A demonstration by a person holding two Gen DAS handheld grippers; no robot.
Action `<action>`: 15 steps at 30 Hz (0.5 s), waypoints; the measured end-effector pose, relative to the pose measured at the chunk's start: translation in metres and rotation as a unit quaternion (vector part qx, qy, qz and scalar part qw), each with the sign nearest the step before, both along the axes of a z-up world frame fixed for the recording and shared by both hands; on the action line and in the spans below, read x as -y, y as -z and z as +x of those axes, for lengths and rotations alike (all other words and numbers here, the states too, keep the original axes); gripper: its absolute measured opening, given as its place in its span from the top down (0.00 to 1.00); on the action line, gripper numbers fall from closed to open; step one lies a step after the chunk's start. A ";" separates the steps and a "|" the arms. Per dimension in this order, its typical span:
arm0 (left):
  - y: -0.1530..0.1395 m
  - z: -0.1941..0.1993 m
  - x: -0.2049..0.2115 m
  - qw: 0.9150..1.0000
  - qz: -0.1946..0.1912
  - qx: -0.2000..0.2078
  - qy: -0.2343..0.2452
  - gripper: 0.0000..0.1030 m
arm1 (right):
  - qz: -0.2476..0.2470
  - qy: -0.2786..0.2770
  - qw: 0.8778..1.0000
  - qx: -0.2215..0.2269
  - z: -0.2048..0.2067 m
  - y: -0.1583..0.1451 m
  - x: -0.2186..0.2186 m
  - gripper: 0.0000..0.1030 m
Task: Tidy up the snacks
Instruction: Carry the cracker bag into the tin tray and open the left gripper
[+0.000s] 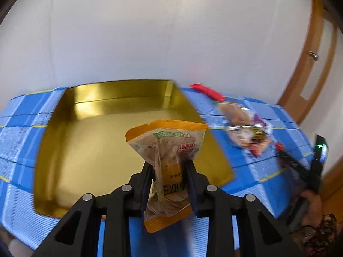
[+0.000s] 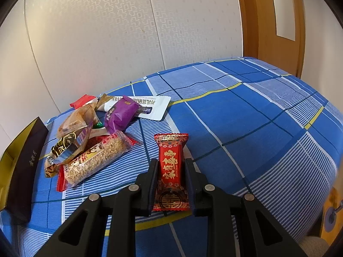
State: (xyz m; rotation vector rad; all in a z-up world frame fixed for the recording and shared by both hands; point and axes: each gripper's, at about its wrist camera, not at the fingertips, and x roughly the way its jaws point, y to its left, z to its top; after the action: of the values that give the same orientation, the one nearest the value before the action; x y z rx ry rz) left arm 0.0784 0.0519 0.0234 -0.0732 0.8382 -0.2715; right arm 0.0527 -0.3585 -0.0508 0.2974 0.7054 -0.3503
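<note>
Gripping an orange snack packet (image 1: 166, 167) by its middle, your left gripper (image 1: 168, 167) hangs it upright over the near edge of the gold tin (image 1: 53, 150), which lies open just ahead. Your right gripper (image 2: 169, 171) pinches a red candy (image 2: 170, 171), long axis along the fingers, snack pile (image 2: 90, 141) to its left.

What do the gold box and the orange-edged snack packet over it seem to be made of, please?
gold box: likely metal tin or foil-lined card; glossy, mirror-like reflections on its walls. orange-edged snack packet: thin plastic film, clear in the middle, crinkled where the left gripper pinches it.
</note>
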 end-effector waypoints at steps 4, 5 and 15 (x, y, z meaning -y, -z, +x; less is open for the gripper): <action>0.009 0.011 -0.031 0.999 0.021 -0.017 -0.036 0.71 | 0.000 -0.001 1.000 0.000 0.000 0.000 0.000 0.76; 0.011 0.013 -0.037 0.999 0.028 -0.019 -0.042 0.71 | 0.000 -0.001 1.000 0.000 0.000 0.000 0.000 0.76; 0.033 0.028 -0.078 0.990 0.096 -0.057 -0.083 0.70 | -0.001 -0.001 1.000 0.000 0.000 0.000 0.000 0.76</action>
State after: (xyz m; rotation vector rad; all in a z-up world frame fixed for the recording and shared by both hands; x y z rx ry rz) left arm 0.1061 0.1301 -0.0095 0.0219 0.9620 -0.0300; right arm 0.0522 -0.3586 -0.0505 0.2957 0.7054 -0.3494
